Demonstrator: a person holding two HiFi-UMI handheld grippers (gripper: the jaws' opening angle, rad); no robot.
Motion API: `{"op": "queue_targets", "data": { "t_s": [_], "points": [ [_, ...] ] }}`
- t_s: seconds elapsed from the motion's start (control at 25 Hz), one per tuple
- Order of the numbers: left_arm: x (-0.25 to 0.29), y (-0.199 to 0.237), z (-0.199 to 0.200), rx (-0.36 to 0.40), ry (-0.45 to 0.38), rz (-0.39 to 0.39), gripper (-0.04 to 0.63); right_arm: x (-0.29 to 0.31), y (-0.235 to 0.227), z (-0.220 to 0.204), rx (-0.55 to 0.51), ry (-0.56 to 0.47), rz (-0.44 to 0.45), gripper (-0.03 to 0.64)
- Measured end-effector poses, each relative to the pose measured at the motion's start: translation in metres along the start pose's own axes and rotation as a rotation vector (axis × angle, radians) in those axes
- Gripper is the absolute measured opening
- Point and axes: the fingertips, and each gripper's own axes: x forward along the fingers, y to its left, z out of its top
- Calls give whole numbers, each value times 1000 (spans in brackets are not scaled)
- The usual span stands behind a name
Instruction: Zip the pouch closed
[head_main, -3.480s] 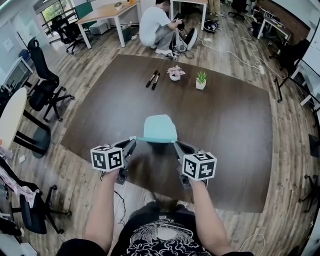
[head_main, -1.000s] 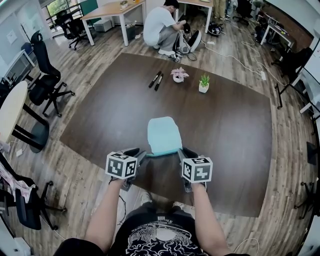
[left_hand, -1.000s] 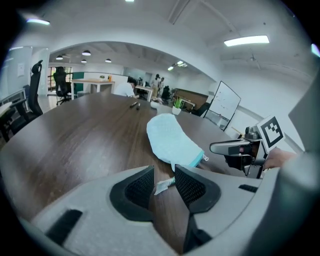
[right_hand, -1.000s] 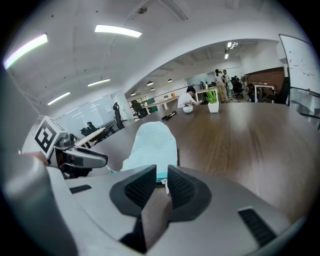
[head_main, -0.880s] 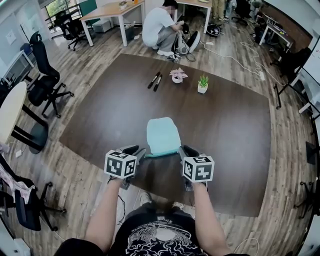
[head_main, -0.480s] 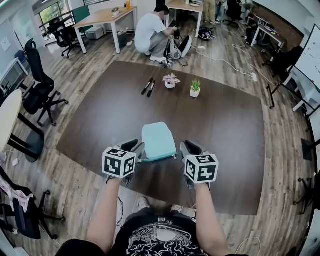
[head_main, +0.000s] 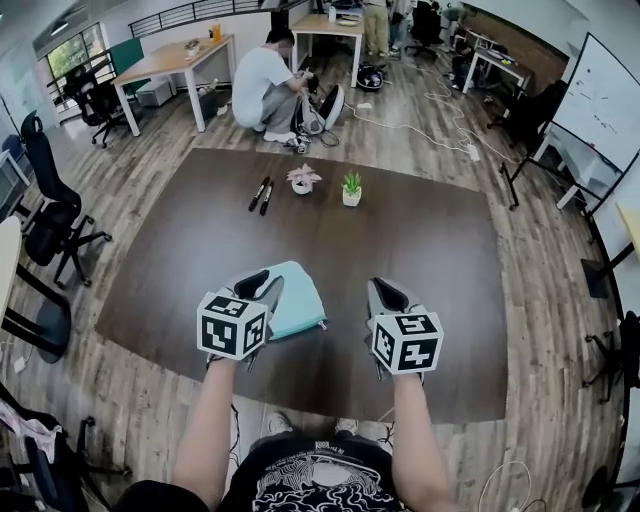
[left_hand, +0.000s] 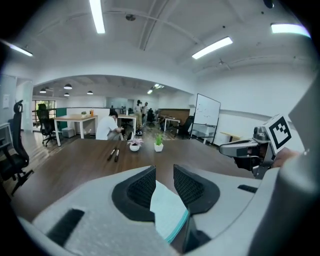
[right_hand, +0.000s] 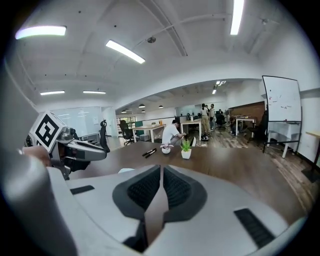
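Note:
The light teal pouch is near the front of the dark table, its zip edge towards me and the pull at its right end. My left gripper overlaps its left end and is shut on a corner. In the left gripper view the pouch sits pinched low between the pads, teal zip edge showing. My right gripper hovers clear to the pouch's right, apart from it. In the right gripper view that gripper is shut with nothing between its jaws.
Two black pens and two small potted plants stand at the table's far side. A person crouches on the floor beyond it. Office chairs stand left, a whiteboard right.
Both grippers rose. The right gripper let go of the pouch's right end and drew away from it. The pouch now lies closer under the left gripper.

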Motion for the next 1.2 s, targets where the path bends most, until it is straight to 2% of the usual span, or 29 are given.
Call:
{"op": "queue_targets", "data": {
  "t_s": [0.4, 0.64, 1.2],
  "points": [
    [18, -46, 56, 87, -86, -64, 77, -54, -54, 37, -5, -110, -125, 3],
    [15, -58, 82, 137, -141, -70, 58, -72, -65, 62, -12, -179, -153, -2],
    [16, -67, 85, 155, -170, -61, 30, -86, -65, 71, -61, -224, -171, -2]
  ]
}}
